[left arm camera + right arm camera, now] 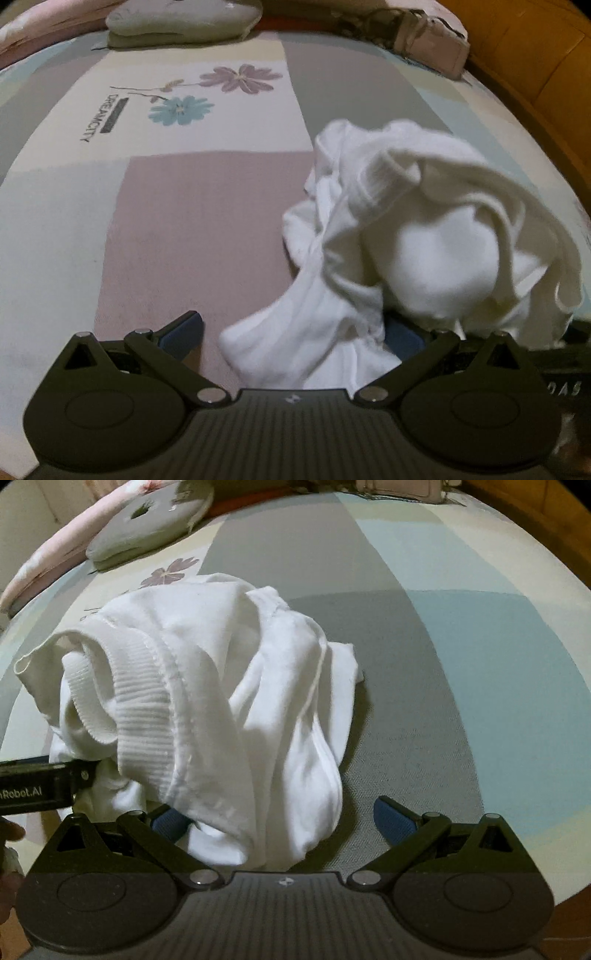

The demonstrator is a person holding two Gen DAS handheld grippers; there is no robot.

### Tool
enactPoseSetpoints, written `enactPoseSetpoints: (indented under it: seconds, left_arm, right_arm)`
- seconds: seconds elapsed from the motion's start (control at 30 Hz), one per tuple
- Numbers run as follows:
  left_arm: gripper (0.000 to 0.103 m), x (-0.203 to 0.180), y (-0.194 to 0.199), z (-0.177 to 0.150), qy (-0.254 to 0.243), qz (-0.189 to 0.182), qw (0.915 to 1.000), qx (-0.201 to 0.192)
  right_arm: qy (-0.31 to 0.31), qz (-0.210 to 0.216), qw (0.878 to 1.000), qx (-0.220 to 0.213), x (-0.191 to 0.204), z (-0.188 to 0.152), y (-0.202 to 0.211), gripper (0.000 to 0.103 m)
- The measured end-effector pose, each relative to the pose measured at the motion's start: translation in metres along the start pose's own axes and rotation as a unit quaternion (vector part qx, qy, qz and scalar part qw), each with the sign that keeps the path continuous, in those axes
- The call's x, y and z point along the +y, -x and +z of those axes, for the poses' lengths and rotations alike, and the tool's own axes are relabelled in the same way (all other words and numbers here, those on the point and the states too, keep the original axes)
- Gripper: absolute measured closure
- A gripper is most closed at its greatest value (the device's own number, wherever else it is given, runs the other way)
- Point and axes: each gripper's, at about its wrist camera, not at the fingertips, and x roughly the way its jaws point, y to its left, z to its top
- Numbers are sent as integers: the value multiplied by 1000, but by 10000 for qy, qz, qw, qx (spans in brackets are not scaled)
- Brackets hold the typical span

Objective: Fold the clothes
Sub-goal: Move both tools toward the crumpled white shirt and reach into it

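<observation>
Crumpled white garment (406, 236) lies between both spread, ungripping grippers: left gripper (295, 336), right gripper (280, 819); grey cushion (147, 528) beyond garment.

A bed (207, 229) covered by a pastel patchwork sheet with printed flowers (236, 77), a grey pillow (177, 22) at its head and a wooden frame (524, 55) alongside, under dim indoor light

A white garment (207, 701) with ribbed trim is seen on a bedsheet (177, 229) patterned in pink, grey, blue and cream blocks with printed flowers.
</observation>
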Motion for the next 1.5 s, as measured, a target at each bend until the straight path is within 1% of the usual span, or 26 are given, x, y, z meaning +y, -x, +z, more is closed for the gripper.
enactPoseSetpoints:
  seconds: [0.1,0.23,0.27,0.33,0.4,0.6,0.7,0.87,1.07,1.3,1.4,1.5]
  left_arm:
    - [0,-1,-1,-7,-70,-8,10000,-32]
    - [0,-2,0,-8,-35,56,10000,23]
    - [0,-4,2,-9,-134,81,9999,-20]
    - [0,-10,7,-14,-473,175,9984,-253]
    - [1,-13,9,-17,-571,254,9974,-349]
    - [0,-9,9,-15,-315,244,9989,-238]
    - [1,-11,11,-15,-403,302,9983,-276]
    - [1,-16,15,-14,-591,385,9969,-352]
    - [1,-19,29,-10,-722,337,9955,-520]
    - [1,-22,44,-3,-752,359,9935,-773]
    - [1,-25,50,0,-785,472,9920,-866]
    - [1,-24,50,2,-811,451,9916,-896]
  right_arm:
    - [-104,116,9999,34,-4,-3,-4,0]
    - [-73,182,9997,-113,-6,-9,0,0]
    - [-60,196,9997,-155,-6,-11,1,0]
    - [-34,224,9995,-240,-7,-14,3,0]
    - [-17,250,9992,-315,-7,-17,5,0]
    - [-74,265,9990,-357,-7,-16,11,0]
    - [-81,269,9986,-444,-7,-18,18,0]
    - [12,196,9972,-717,-6,-19,32,0]
    - [90,168,9947,-1012,-4,-12,43,0]
    - [265,48,9935,-1109,1,-8,43,0]
    - [248,88,9935,-1110,2,-9,45,0]
    - [240,110,9930,-1150,2,-8,47,0]
